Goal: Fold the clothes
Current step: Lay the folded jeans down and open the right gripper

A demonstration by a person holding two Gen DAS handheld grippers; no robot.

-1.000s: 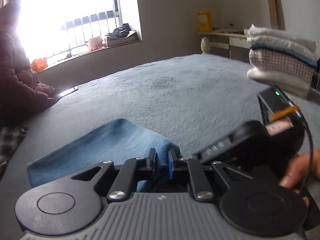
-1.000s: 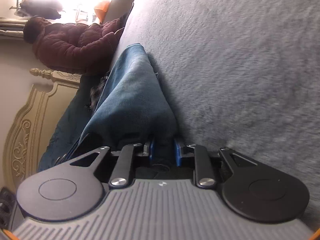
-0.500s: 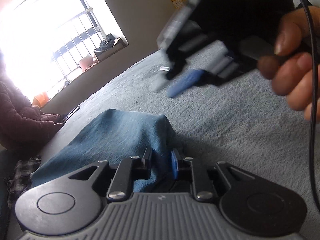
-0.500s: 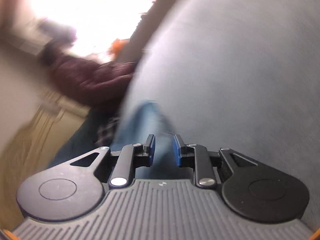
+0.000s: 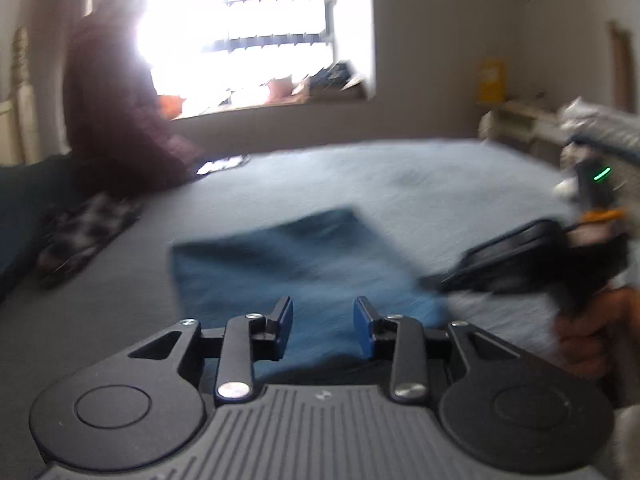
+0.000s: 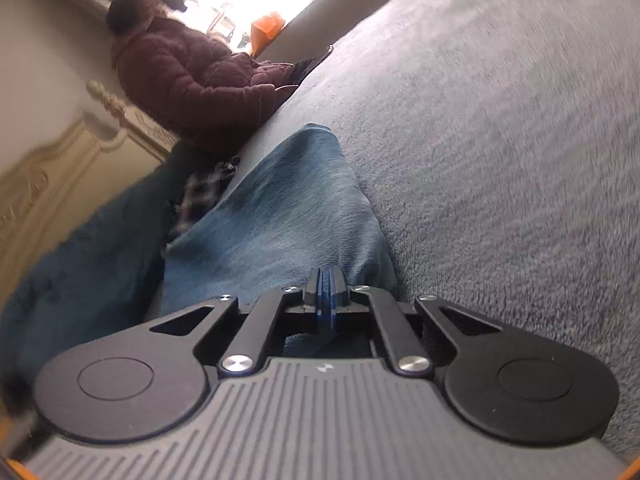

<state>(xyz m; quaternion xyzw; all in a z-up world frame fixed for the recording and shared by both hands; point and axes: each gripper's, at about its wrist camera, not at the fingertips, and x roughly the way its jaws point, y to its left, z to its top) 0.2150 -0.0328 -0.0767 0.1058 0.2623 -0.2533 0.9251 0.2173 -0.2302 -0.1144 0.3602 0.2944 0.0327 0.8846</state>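
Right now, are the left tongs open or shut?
Open. The left tongs show a clear gap between the blue pads, with the folded jeans lying flat on the bed beyond, not gripped.

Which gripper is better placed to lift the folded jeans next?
The right gripper: its jaws are shut right at the near edge of the jeans. The left gripper hangs open above them, holding nothing.

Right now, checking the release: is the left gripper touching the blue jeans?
Cannot tell. In the blurred left wrist view the left gripper is open over the blue jeans, holding nothing; fingertip contact is unclear.
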